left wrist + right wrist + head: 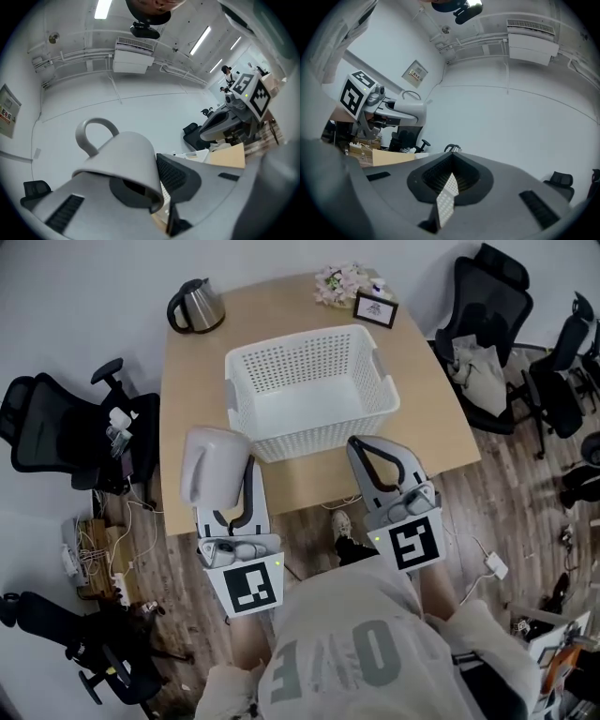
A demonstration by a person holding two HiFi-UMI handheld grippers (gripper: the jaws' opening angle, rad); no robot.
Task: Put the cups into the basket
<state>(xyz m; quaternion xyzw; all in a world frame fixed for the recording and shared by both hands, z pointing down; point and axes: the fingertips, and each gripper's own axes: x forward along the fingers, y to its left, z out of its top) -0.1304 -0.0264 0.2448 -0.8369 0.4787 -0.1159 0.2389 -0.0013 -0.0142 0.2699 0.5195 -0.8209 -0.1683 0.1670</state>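
Observation:
A pale grey cup [212, 466] with a loop handle is tilted mouth-down over the table's near left edge. My left gripper [240, 471] is shut on its rim. In the left gripper view the cup [123, 158] fills the middle, handle up, with its wall pinched in my left gripper [157, 185]. The white perforated basket [300, 346] stands mid-table, just beyond both grippers. My right gripper [364, 448] is shut and holds nothing, close to the basket's near right corner. In the right gripper view my right gripper [451, 162] has its jaws pressed together, and a sliver of basket [446, 202] shows below.
On the wooden table [187, 409] a steel kettle [195, 306] stands at the far left. Flowers [339, 282] and a framed sign [375, 307] are at the far edge. Office chairs stand left [56, 427] and right [487, 306]. Cables [94, 559] lie on the floor.

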